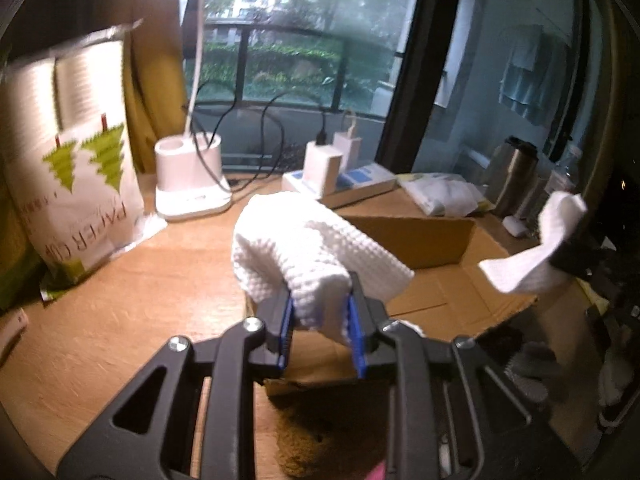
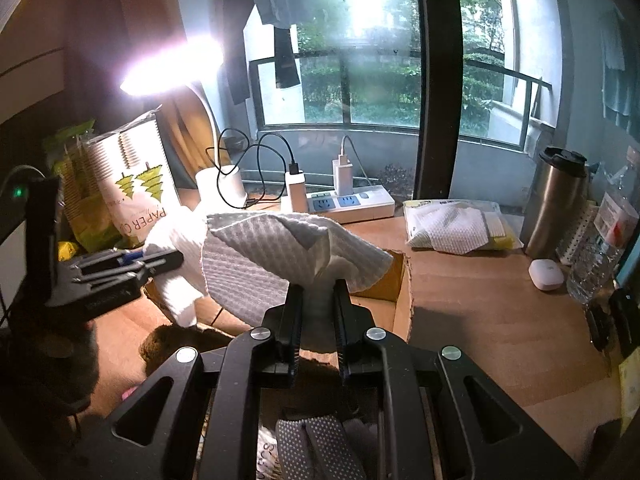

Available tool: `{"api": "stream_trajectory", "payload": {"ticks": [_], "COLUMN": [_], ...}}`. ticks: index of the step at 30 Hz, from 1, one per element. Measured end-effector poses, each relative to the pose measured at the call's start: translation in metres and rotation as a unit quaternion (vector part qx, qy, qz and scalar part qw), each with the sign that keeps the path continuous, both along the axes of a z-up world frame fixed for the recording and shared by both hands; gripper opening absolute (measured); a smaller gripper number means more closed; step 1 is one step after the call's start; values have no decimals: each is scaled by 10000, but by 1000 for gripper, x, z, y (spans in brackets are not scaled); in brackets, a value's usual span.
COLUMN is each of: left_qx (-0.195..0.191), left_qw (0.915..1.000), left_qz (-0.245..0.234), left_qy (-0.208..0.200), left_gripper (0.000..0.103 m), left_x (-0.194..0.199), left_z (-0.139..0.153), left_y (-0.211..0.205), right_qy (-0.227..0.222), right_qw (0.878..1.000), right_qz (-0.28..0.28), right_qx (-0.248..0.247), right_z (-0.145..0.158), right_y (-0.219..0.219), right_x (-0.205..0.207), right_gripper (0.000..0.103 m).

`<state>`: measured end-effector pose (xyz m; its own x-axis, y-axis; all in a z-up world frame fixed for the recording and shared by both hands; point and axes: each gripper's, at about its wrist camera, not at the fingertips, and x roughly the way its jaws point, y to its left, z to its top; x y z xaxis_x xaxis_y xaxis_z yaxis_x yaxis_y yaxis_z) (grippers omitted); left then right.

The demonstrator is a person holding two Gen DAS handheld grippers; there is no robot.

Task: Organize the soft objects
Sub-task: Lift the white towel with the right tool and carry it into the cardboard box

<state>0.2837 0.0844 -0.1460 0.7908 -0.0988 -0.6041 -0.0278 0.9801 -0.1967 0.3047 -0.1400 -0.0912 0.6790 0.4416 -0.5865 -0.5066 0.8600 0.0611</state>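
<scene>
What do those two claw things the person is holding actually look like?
Both are black plastic with triangular cutouts and round silver screws at the joints. The left gripper has ridged blue pads inside its two fingers; the right gripper shows dark inner faces. Seen from the right, the left one carries a small green light.

Paper-cup bag (image 1: 80, 184), white lamp base (image 1: 190, 178), power strip (image 2: 352, 202) with chargers, steel tumbler (image 2: 556, 204), white puck (image 2: 546, 274)

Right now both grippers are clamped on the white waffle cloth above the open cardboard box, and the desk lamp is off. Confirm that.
Not quite: the desk lamp is on, glaring brightly in the right wrist view. The rest holds: the left gripper and right gripper both clamp the white waffle cloth above the open cardboard box.
</scene>
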Motion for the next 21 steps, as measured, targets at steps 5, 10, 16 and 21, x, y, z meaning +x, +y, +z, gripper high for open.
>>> {"api": "stream_trajectory", "payload": {"ticks": [5,10,16,21], "left_qx": [-88,-389,-432,-370], "left_qw": [9998,9992,9990,9988], "left_qz": [12,-46,15,180], "left_qy": [162,62,-126,-262], "left_gripper": [31,66,68,68], "left_x": [8,3,-10,-21], "left_z": [-10,-5,7,13], "left_y": [2,7,15,29], "right_qy": [-26,0,44,127], "right_qw": [10000,10000,9998,9994], "right_qz": [19,45,146,312], "right_qx": [-45,-76,-95,-95], "right_z": [3,2,3,-1], "right_y": [10,20,36,54], "right_x": [1,2,4,6], "right_gripper": [16,16,16,16]}}
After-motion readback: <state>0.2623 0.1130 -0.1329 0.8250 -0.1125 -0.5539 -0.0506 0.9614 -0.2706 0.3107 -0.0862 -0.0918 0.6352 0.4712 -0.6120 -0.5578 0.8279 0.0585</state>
